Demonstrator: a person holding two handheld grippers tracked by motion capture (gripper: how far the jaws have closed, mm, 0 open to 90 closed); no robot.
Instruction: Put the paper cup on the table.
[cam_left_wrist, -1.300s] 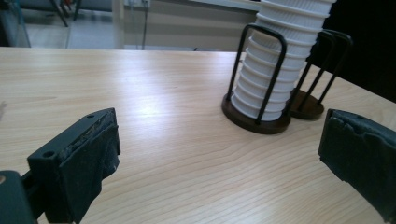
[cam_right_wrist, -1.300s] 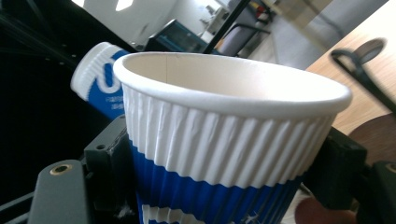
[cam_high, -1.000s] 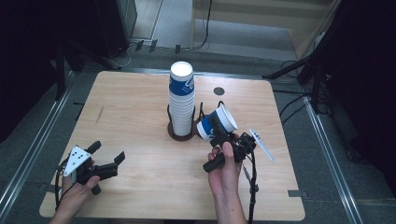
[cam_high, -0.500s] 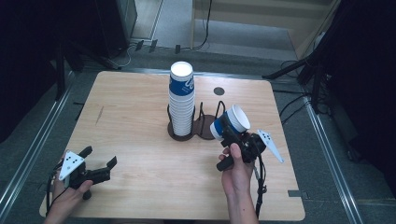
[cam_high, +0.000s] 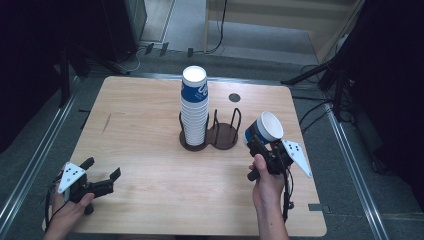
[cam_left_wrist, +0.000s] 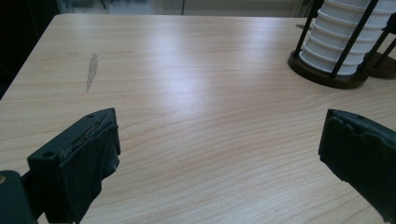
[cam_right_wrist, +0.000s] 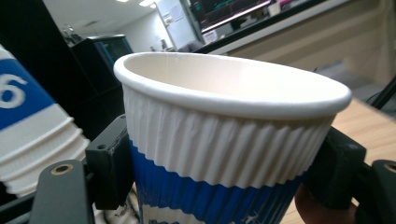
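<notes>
R gripper clamped on a cup, held up just right of the rack. L gripper open, idle. Next imo: drop it into the rack's empty slot.

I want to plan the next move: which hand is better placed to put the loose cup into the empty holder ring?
Right. The right gripper already has its fingers shut on the cup, beside the empty ring. The left gripper is open, holds nothing and sits near the table's front left corner.
</notes>
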